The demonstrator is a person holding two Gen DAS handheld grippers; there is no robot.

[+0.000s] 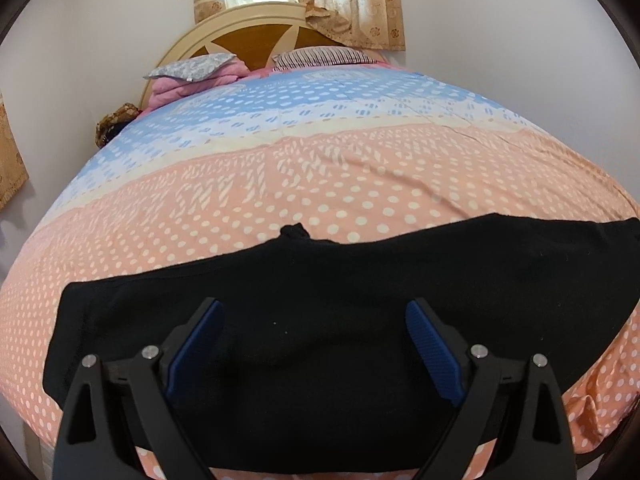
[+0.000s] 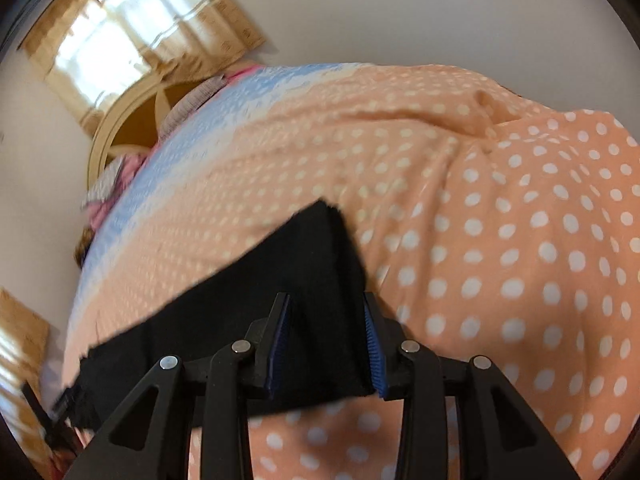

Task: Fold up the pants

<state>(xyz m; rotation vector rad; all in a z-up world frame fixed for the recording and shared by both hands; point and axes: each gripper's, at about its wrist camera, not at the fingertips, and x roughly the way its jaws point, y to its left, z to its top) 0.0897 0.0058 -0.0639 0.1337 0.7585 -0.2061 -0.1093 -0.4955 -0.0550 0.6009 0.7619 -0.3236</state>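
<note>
The black pants [image 1: 320, 320] lie flat across the near edge of the bed [image 1: 360, 184], stretched from left to right on the peach, white-dotted part of the cover. A small dark bump of cloth pokes up at the middle of their far edge.

The left gripper [image 1: 315, 320] sits over the pants with its jaws spread wide; the blue pads [image 1: 430, 344] stand well apart and nothing is between them.

In the right wrist view, the right gripper [image 2: 326, 320] is at the right end of the pants [image 2: 280, 300], jaws also spread, though less widely. The black cloth fills the gap between the two pads [image 2: 372, 340], and its edge runs along the inside of the right one. I cannot tell whether the pads touch the fabric.

Farther off, the cover turns cream, then blue. At the far end are pillows [image 1: 192, 68], a rounded headboard [image 1: 248, 36] and a curtain [image 1: 348, 0] over a bright window.
</note>
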